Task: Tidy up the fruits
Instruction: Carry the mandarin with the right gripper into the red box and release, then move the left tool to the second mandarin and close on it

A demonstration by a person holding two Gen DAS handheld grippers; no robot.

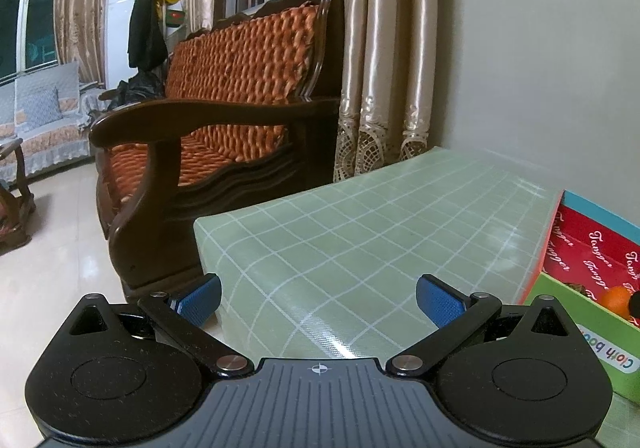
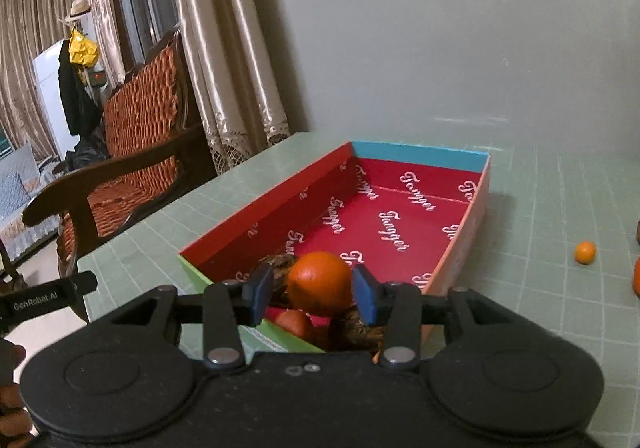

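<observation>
Orange [image 2: 319, 282] between the right gripper [image 2: 316, 294] pads, apparently gripped, over the red box [image 2: 400, 224] near end. Left gripper [image 1: 318, 298] wide apart above the table [image 1: 360, 216] left corner. Small orange [image 2: 585, 251] toward the table's right edge.

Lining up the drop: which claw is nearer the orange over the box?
Right. The right claw brackets the orange; the left claw hangs open over the table, beside the box.

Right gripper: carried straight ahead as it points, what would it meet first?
The orange sitting between the right gripper fingers, over the near end of the red-lined box; whether they touch it is unclear.
</observation>
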